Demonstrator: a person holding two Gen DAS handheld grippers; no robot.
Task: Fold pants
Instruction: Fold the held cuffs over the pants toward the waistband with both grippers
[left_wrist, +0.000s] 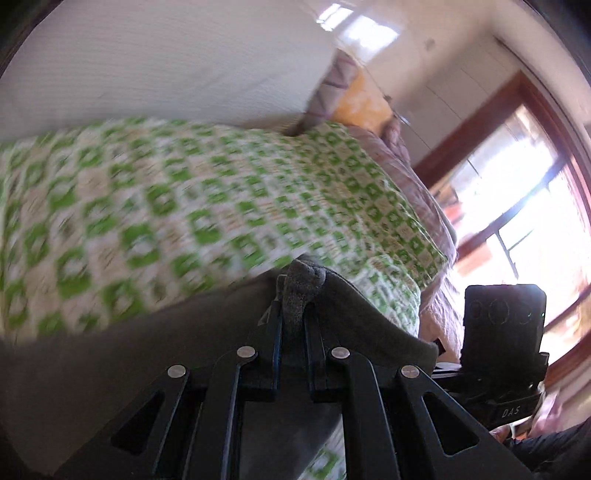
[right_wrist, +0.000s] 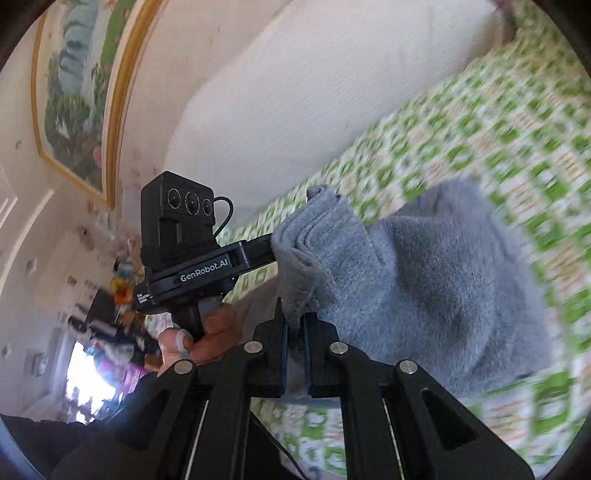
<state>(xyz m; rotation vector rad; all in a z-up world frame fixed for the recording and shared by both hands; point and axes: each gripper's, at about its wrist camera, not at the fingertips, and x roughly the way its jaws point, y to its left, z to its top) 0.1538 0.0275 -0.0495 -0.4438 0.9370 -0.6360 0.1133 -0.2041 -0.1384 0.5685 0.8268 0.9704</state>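
Pants (right_wrist: 424, 288): grey fleece, held up over the bed cover (right_wrist: 480, 122), which has a green-and-white check pattern and is blurred in both views. Your right gripper (right_wrist: 293, 332) has its fingers closed on a bunched fold of the fabric, and the rest of the garment hangs away to the right of it. Your left gripper (left_wrist: 293, 314) is likewise clamped on a gathered edge of the pants, with cloth spreading to both sides of its fingers. In the right wrist view your left hand (right_wrist: 195, 339) grips the handle of the left unit, whose camera block sits on top; its fingers run into the fabric just beside the right gripper's hold. A window (left_wrist: 517, 206) lies to the right in the left wrist view.
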